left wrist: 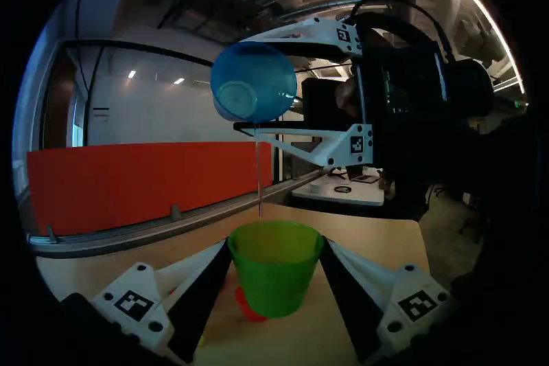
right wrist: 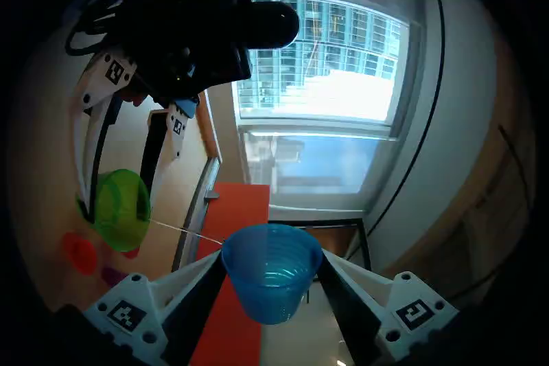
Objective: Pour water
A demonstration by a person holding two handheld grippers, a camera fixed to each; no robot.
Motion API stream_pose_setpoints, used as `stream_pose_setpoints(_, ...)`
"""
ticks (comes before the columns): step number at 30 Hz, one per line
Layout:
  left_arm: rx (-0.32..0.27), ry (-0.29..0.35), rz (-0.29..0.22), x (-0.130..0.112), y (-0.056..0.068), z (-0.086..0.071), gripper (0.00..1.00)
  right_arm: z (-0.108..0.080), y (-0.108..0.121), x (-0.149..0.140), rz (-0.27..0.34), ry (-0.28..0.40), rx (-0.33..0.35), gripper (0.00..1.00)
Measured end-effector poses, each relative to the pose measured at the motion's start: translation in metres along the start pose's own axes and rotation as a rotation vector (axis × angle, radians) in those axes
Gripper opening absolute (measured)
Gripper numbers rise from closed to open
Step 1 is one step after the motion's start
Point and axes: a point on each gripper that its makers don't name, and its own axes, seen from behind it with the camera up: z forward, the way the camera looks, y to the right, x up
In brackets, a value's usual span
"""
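Tipped blue cup (left wrist: 252, 82) abv upright green cup (left wrist: 276, 275), thin water stream (left wrist: 259, 174) btw.

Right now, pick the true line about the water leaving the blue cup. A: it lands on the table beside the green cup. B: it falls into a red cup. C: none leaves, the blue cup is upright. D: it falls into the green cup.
D: a thin stream of water drops from the tilted blue cup into the open green cup, which the left gripper holds below it.
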Motion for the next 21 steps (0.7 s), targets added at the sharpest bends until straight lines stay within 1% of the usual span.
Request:
stream_pose_setpoints(14,0.0,0.005,-0.003,0.0026,0.0,0.0023,0.88,-0.0016,0.0013,0.0071,-0.028,0.006,-0.005,0.91)
stream_pose_setpoints(17,0.0,0.007,-0.005,0.0026,-0.0004,0.003,0.88,-0.0024,0.002,0.0074,-0.018,0.008,-0.003,0.91)
stream_pose_setpoints(21,0.002,0.007,-0.007,0.002,-0.0016,0.0037,0.88,-0.0045,0.0029,0.0069,0.017,0.013,-0.003,0.91)
